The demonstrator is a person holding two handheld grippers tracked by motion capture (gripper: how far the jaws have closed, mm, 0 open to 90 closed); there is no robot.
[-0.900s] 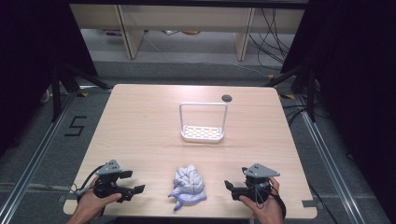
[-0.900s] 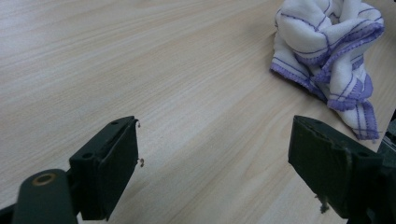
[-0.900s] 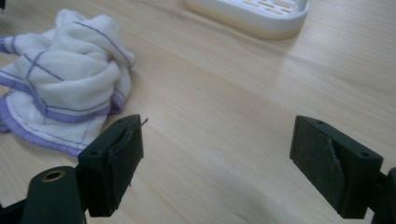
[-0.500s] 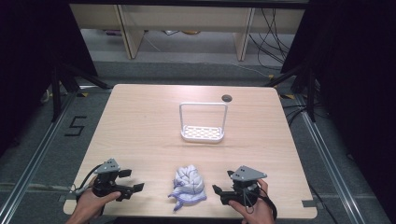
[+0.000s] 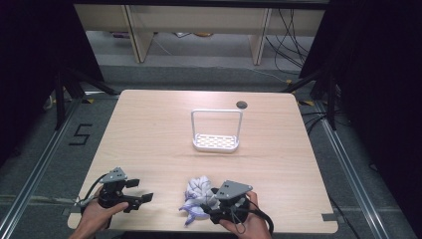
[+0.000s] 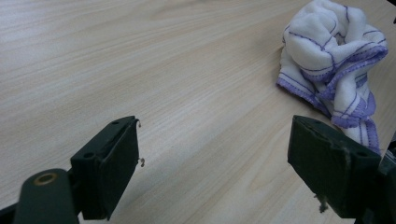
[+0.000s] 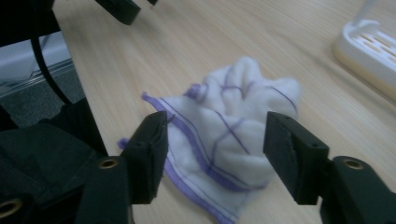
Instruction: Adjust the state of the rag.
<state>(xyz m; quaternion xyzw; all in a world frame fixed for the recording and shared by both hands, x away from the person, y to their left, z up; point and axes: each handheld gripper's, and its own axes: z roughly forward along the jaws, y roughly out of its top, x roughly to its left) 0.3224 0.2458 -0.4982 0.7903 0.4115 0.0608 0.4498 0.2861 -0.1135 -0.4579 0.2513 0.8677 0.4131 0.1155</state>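
white cloth with purple stripes lies crumpled near the front edge of the wooden table, and the right gripper hangs over it with jaws apart on either side of the heap, seemingly not pressing yet, though that view is blurred. the left gripper rests well apart to the side, jaws wide and empty. for a sound pick, the right should sink onto the thick middle fold before closing, not the loose hem.

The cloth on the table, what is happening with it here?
A person holds a gripper in each hand at a wooden table. The right gripper is at the crumpled white and purple cloth, jaws open on either side of it, not yet pressing. The left gripper waits open beside it. A white rack stands farther back.
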